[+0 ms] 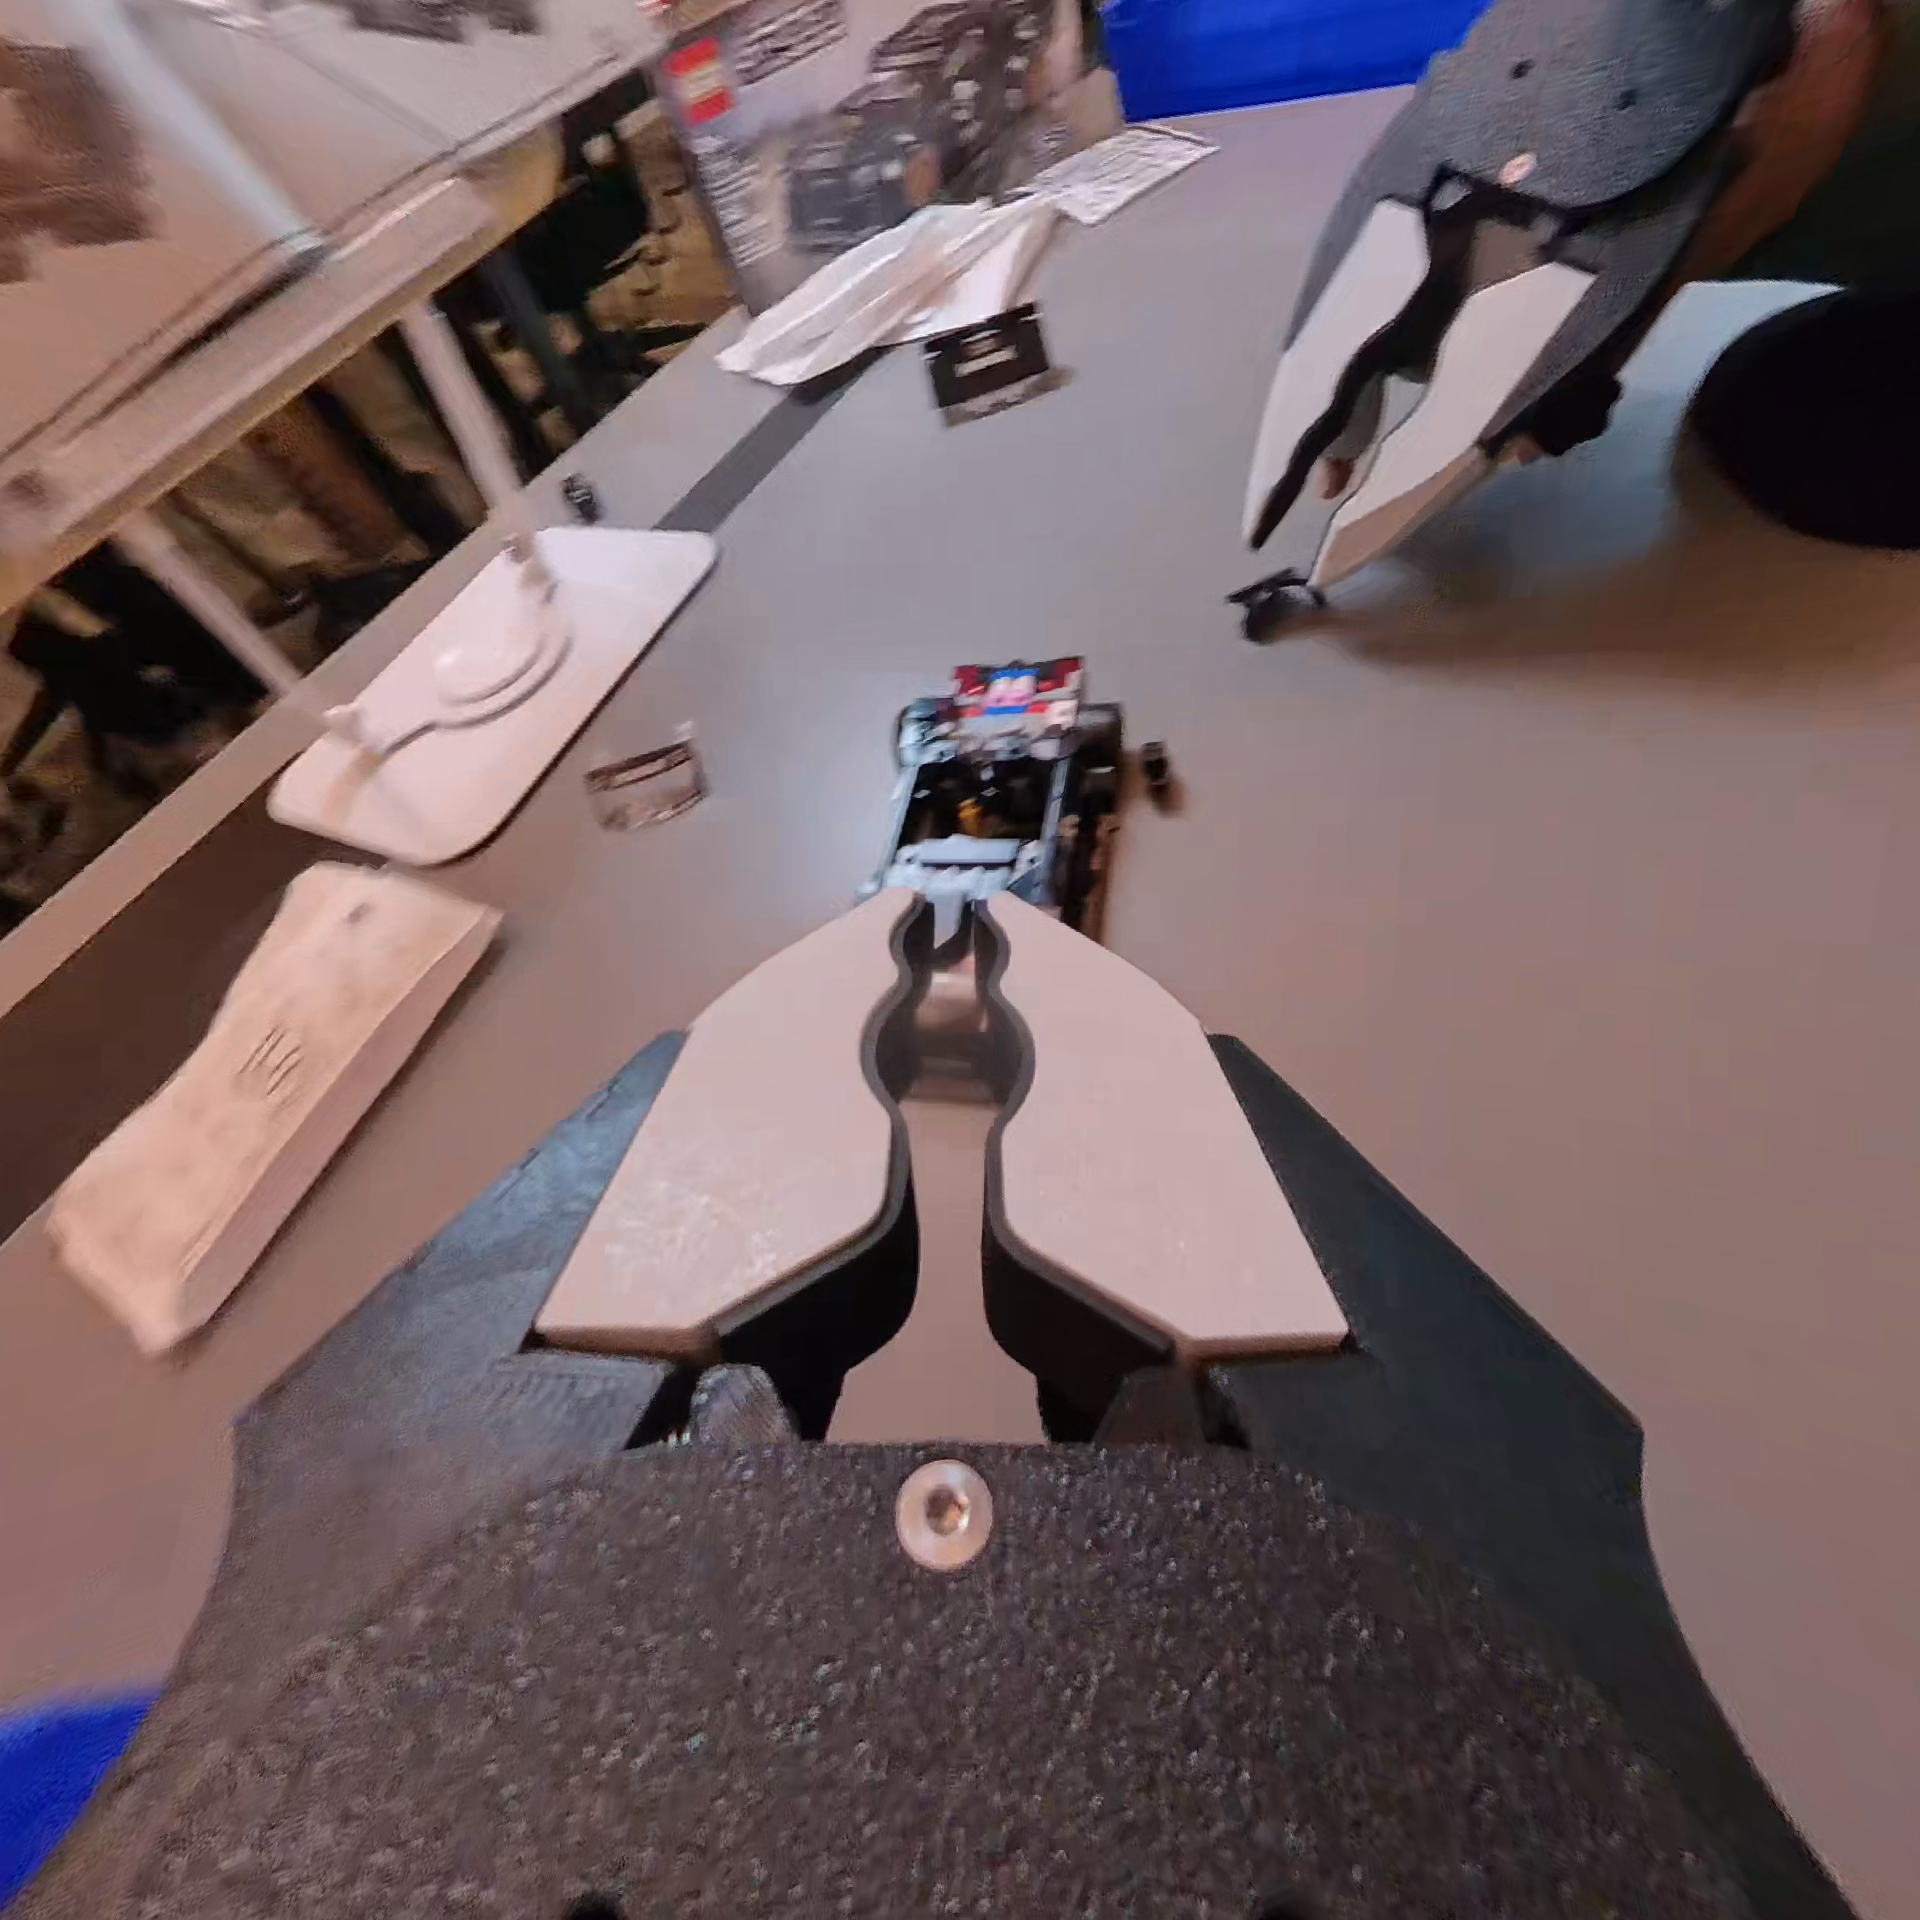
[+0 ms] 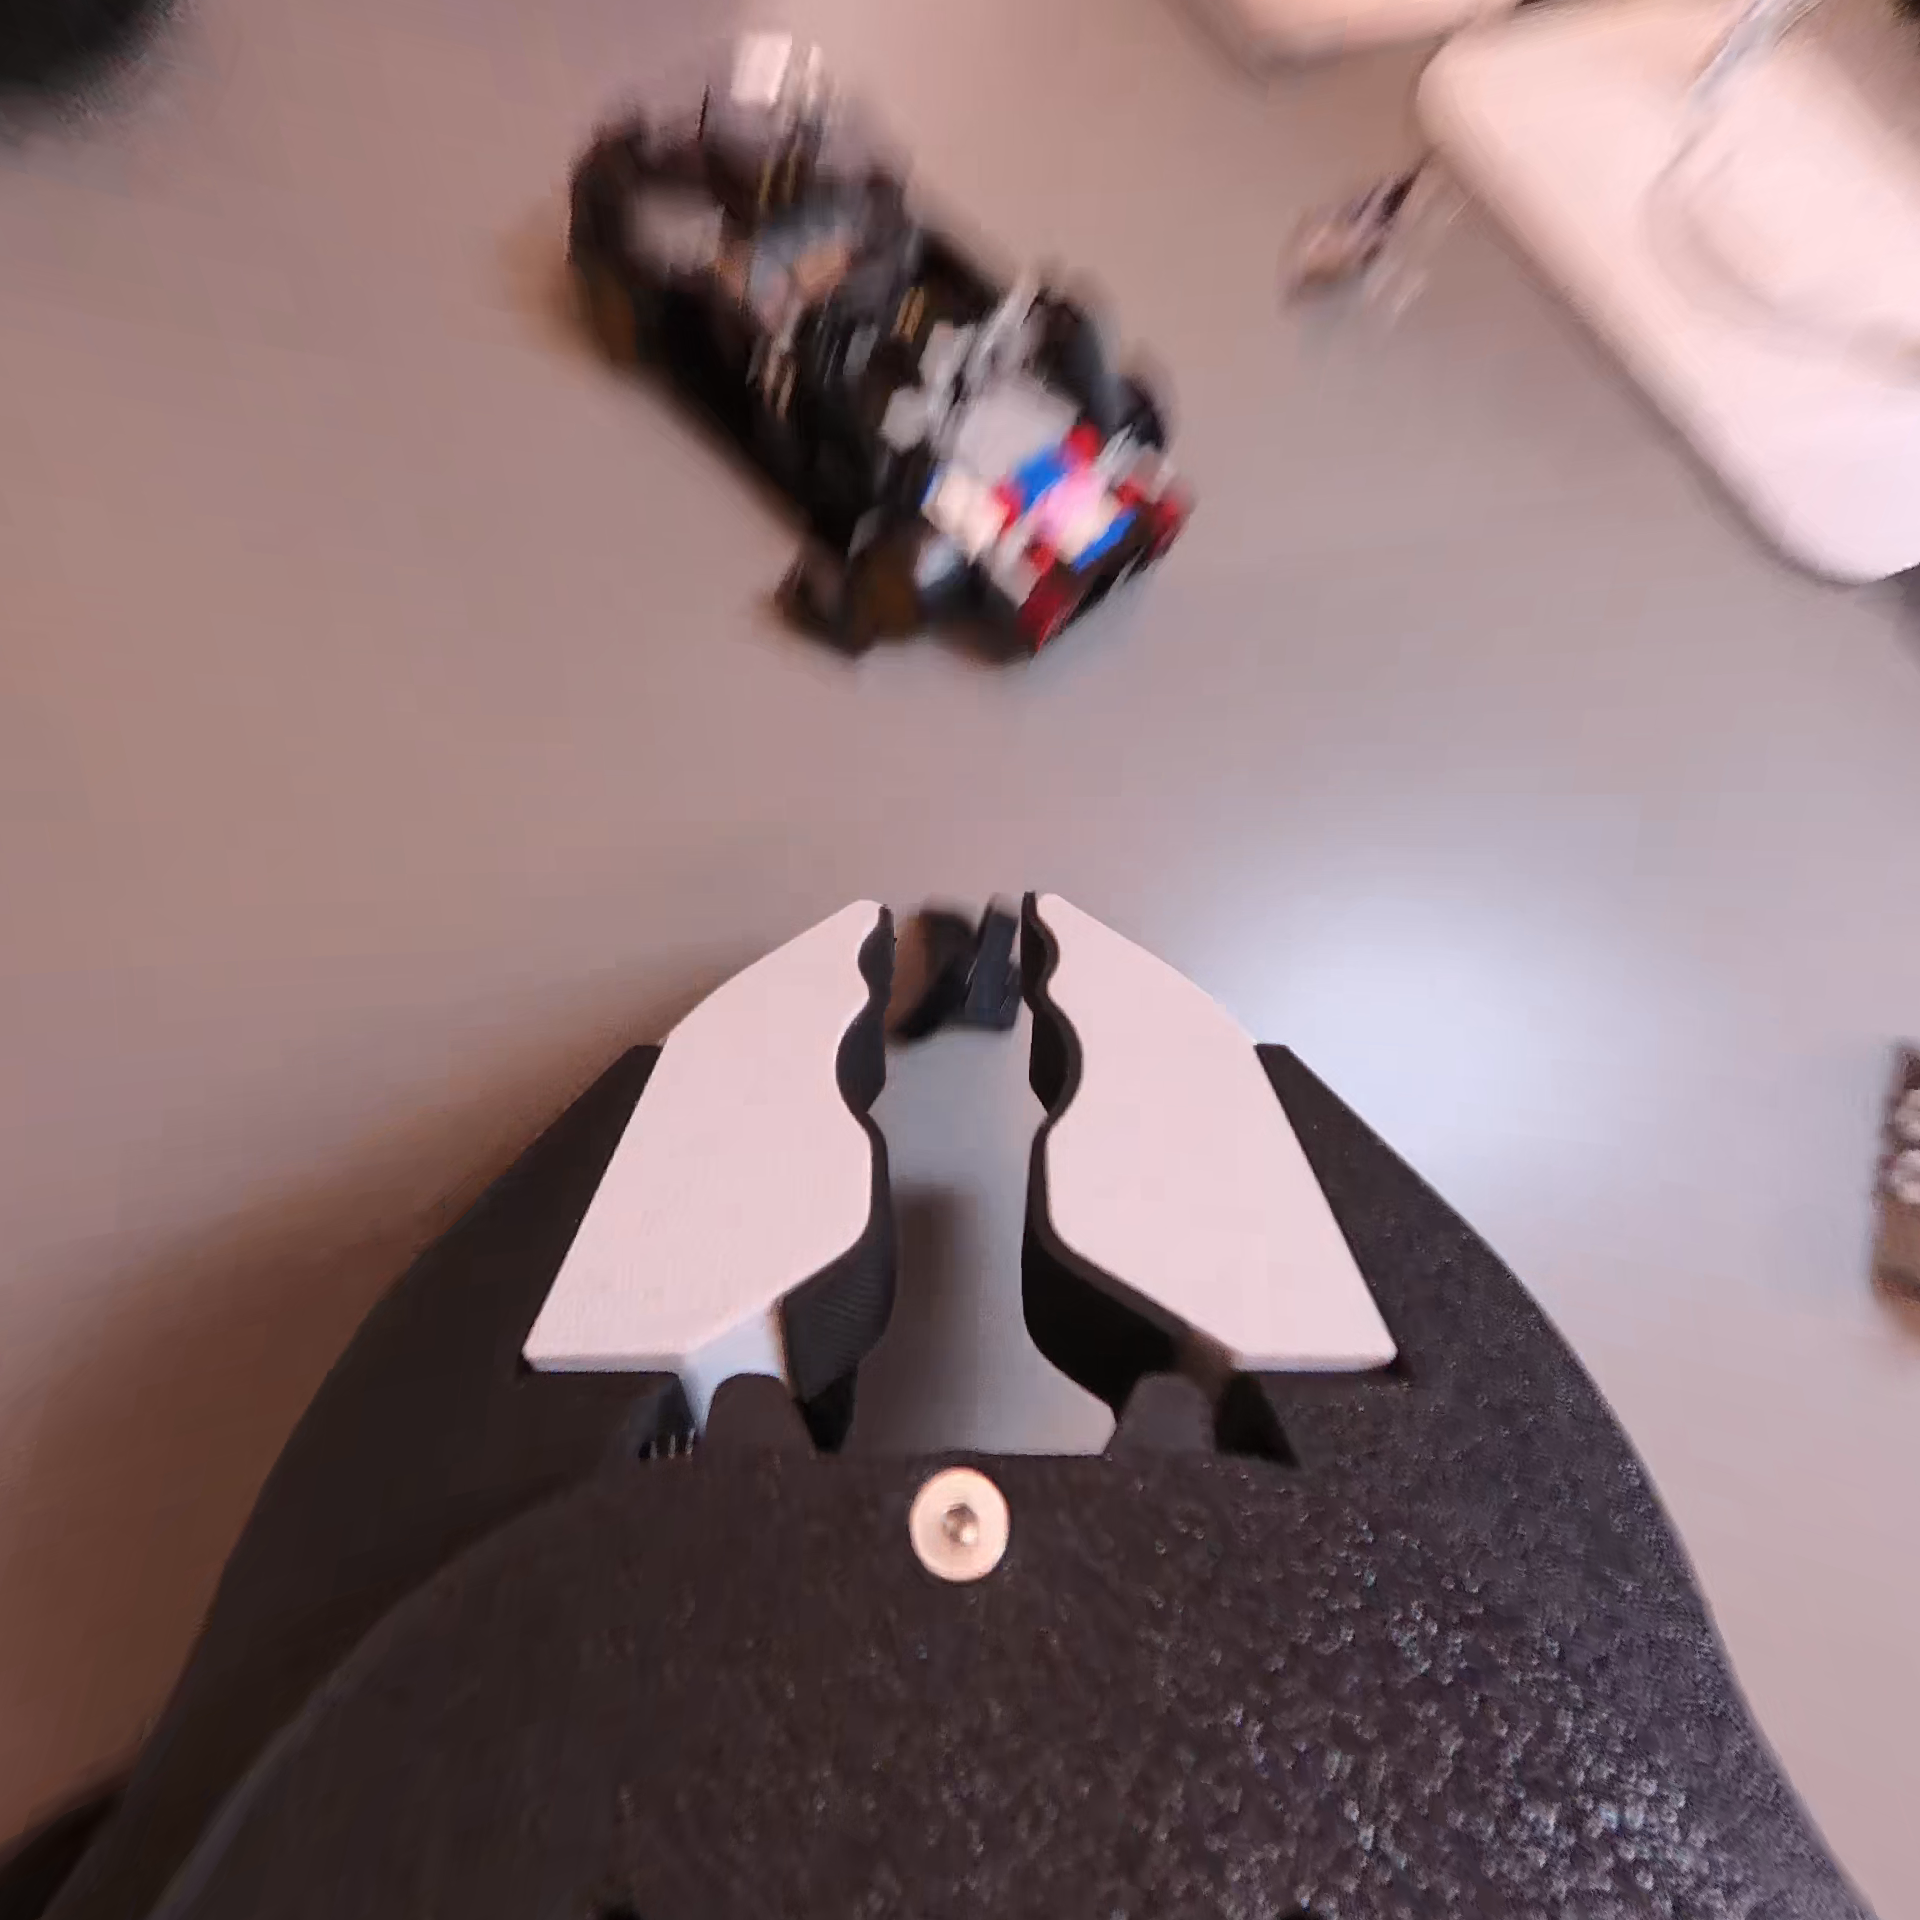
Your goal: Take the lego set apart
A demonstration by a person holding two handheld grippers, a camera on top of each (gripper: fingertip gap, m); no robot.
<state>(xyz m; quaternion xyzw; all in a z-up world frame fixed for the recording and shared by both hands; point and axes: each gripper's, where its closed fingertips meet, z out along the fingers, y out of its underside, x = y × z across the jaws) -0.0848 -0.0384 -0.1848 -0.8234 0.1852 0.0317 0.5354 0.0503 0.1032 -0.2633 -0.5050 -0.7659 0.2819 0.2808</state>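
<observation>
The partly stripped lego car (image 1: 997, 790), black and grey with red, blue and white bricks at its far end, sits on the grey table. My left gripper (image 1: 951, 914) is shut on a grey part at the car's near end. My right gripper (image 2: 954, 914) is shut on a small black lego piece (image 2: 966, 971) and is apart from the car (image 2: 883, 416), which is blurred in that view. In the left wrist view the right gripper (image 1: 1294, 556) is at the upper right, low over the table, with the black piece (image 1: 1273, 603) at its tips.
A white stand base (image 1: 499, 686) and a white booklet stack (image 1: 270, 1101) lie on the left. A clear piece (image 1: 644, 784) and a small black piece (image 1: 1158, 774) lie beside the car. Plastic bags (image 1: 894, 281), a black card (image 1: 992, 358) and the box (image 1: 883, 135) are at the back. My hands' fingertips stand some 20 cm from each other.
</observation>
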